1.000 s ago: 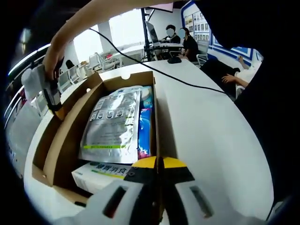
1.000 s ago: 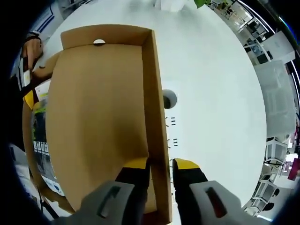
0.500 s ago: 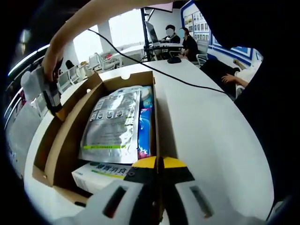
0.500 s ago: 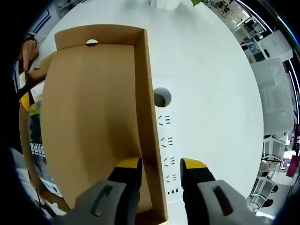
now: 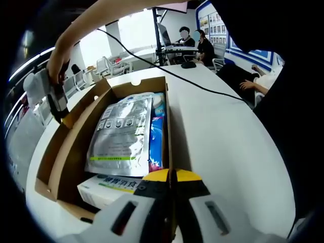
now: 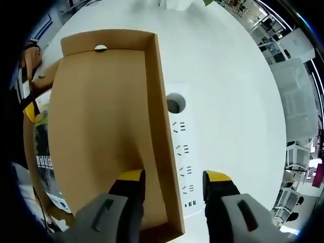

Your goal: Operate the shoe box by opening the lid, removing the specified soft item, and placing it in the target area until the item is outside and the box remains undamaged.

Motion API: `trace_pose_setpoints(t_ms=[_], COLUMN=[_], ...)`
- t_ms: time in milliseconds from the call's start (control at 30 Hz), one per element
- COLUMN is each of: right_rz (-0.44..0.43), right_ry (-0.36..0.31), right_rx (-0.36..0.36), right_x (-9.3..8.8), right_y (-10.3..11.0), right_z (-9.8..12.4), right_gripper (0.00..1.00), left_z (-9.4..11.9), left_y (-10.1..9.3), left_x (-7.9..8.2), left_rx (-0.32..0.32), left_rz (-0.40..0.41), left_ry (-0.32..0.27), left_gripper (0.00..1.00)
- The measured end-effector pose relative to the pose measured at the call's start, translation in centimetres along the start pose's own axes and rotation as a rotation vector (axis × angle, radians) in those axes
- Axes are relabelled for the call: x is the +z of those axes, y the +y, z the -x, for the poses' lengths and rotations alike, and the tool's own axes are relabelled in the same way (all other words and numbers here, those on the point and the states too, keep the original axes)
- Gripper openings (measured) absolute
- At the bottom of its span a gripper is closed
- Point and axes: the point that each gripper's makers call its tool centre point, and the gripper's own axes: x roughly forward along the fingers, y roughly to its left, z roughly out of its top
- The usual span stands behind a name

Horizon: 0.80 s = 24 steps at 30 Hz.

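A brown cardboard shoe box [image 5: 71,152] lies open on a white table. Inside it are a silver pouch [image 5: 121,134], a blue soft pack [image 5: 157,134] beside it, and a white-and-green carton [image 5: 109,187] at the near end. My left gripper [image 5: 169,176] is shut on the top edge of the box's right wall. The flipped-back lid [image 6: 96,131] shows its bare brown inside. My right gripper [image 6: 173,177] is open, its jaws astride the lid's side wall without touching it. That gripper [image 5: 50,96] also appears at the lid's far edge, held by a hand.
A white power strip [image 6: 181,147] lies on the table right beside the lid. A black cable [image 5: 202,88] crosses the table past the box. People sit at desks [image 5: 195,43] behind. Bare white tabletop [image 5: 228,147] spreads to the right of the box.
My right gripper's jaws have spread apart from the lid's side wall, which they held a second ago. The left gripper and the box contents have not moved.
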Motion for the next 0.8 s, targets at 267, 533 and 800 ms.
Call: trace_pose_setpoints(t_ms=[267,533,800], right_rz=[0.010,0.016,0.019], right_ry=[0.008,0.002,-0.036], right_rx=[0.002,-0.019,-0.065], right_x=[0.3,0.6,1.2], right_y=[0.2,0.2,0.5], right_z=[0.4,1.5,3.7], right_gripper=[0.49,0.49,0.50], left_z=[0.0,0.0,0.0], left_y=[0.0,0.0,-0.1], left_x=[0.0,0.0,0.0], left_rx=[-0.001,0.000,0.003], left_rz=[0.000,0.002,0.009], left_ry=[0.000,0.003,0.008], left_gripper=[0.02,0.02,0.02])
